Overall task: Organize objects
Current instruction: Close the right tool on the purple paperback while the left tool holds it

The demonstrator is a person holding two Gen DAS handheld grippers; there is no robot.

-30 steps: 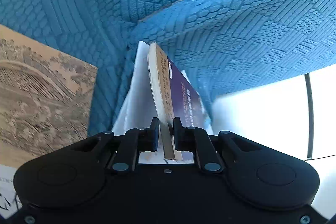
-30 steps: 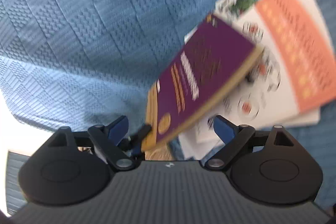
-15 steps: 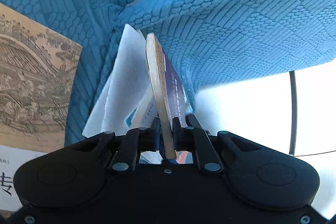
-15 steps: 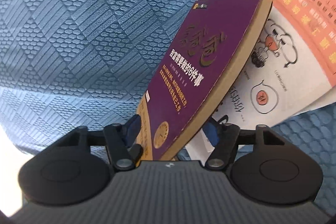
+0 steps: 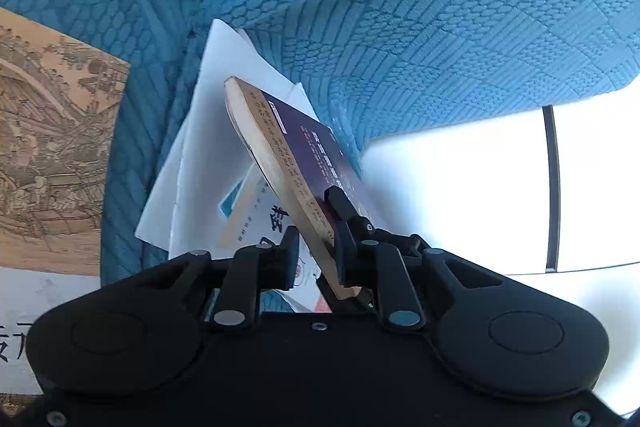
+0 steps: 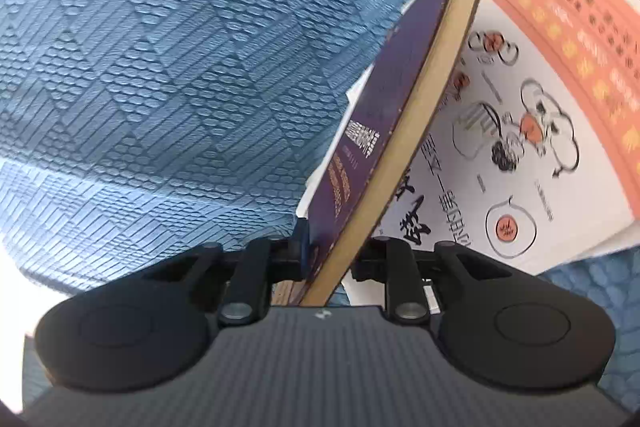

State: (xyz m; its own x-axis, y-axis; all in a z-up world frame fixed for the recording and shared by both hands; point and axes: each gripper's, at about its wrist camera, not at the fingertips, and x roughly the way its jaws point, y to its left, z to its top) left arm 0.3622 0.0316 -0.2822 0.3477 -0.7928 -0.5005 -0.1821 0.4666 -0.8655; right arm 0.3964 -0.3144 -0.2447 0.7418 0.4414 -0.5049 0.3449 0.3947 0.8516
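Purple book [image 6: 404,131]: tilted on edge, its lower corner between both tools' jaws.
Right tool [image 6: 332,259]: just closed, clamping the book.
Left tool [image 5: 316,255]: jaws just widened, left pad clear, released.

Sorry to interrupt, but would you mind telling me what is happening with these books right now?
A person is passing a purple book between two handheld grippers over a blue textured cover. The right gripper has just been closing and now pinches the book's lower corner. The left gripper has just been opening: one pad is clear of the book. An illustrated white-and-orange book lies flat underneath.
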